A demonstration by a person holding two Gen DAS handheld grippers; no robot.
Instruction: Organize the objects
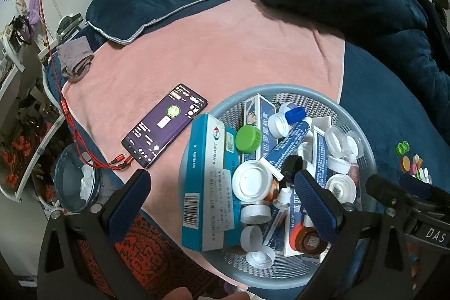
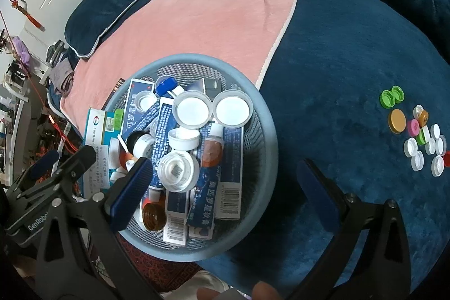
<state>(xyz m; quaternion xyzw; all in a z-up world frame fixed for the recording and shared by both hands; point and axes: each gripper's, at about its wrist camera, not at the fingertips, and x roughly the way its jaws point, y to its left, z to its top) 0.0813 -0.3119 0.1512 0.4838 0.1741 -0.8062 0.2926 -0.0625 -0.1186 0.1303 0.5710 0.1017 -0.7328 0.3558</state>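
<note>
i have the left gripper (image 1: pixel 222 187) spread wide and empty, its left finger over the pink blanket (image 1: pixel 213 52) and its right finger above the basket (image 1: pixel 362 137). the round blue mesh basket sits near me on the bed, straddling the edge of the pink blanket and the dark blue cover (image 2: pixel 337 75). it is heaped with white lids, blue ointment boxes, a tube, brown bottles, a green cap (image 1: pixel 249 139) and a large teal medicine box (image 1: pixel 208 187) leaning over its left rim. my right gripper (image 2: pixel 227 184) is also wide open with nothing in it, left finger over the basket, right finger over the blue cover. a cluster of loose bottle caps (image 2: pixel 419 134) lies well apart on the right. a phone (image 1: pixel 164 125) rests on the blanket left of the basket.
</note>
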